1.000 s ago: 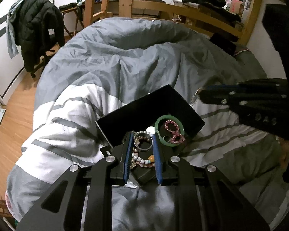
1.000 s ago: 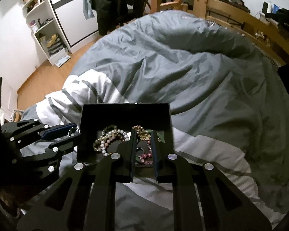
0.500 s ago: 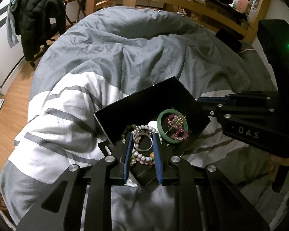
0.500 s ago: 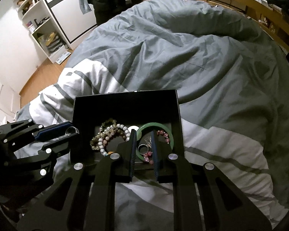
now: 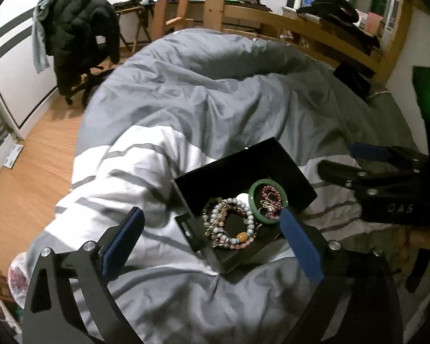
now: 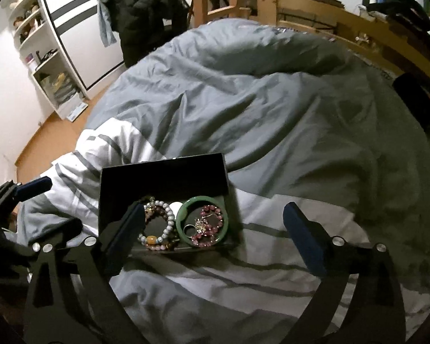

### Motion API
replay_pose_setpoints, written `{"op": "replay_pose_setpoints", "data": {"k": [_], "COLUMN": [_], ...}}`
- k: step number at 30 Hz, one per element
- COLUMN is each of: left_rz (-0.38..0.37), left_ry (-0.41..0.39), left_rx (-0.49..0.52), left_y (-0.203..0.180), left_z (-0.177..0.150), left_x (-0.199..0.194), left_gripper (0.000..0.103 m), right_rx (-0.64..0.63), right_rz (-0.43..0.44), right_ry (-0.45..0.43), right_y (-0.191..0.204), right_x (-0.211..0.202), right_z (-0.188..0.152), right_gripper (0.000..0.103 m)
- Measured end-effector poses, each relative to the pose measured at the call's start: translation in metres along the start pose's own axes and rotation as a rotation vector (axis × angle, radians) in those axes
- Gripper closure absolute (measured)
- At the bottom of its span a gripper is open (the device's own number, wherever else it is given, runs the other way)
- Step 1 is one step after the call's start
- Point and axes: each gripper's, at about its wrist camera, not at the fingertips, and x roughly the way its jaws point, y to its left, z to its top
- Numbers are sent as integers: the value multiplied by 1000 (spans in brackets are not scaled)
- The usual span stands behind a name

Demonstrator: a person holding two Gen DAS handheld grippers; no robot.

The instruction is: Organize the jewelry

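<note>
Both grippers' fingers now spread wide, previously narrow.

- the black box has its near left corner hidden behind the right gripper's left finger.
- just ahead of that gripper, the small ring and chain pieces inside the green bangle are too tangled to tell apart (a ring, perhaps earrings).
- the white object ahead of the left gripper is mostly covered by beaded bracelets.
</note>
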Motion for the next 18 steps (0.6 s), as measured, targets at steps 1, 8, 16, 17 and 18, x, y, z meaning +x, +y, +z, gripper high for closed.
{"op": "replay_pose_setpoints", "data": {"k": [1,8,16,17,18], "left_rz": [8,63,102,109,114], "left_ry": [-5,-46,-44,-39,-32], "left_rx": [3,68,95,98,99], "left_y": [0,-8,-12,-12,-12], "left_z": [0,-13,-47,-51,-58], "left_x": [-5,-51,-81,-82,-82], "left_gripper": [9,9,8,8,8], "right_rx": [5,-31,-34,-26,-23], "right_rz": [1,-6,-39,-37,-38], "right_ry": [-6,-31,-3,8,10], "right_y": [-1,13,30,30,31], "right_x": [-5,-48,-70,-70,-70], "right_z": [-1,-25,-67,-75,-79], "right_gripper": [7,4,4,4,4]}}
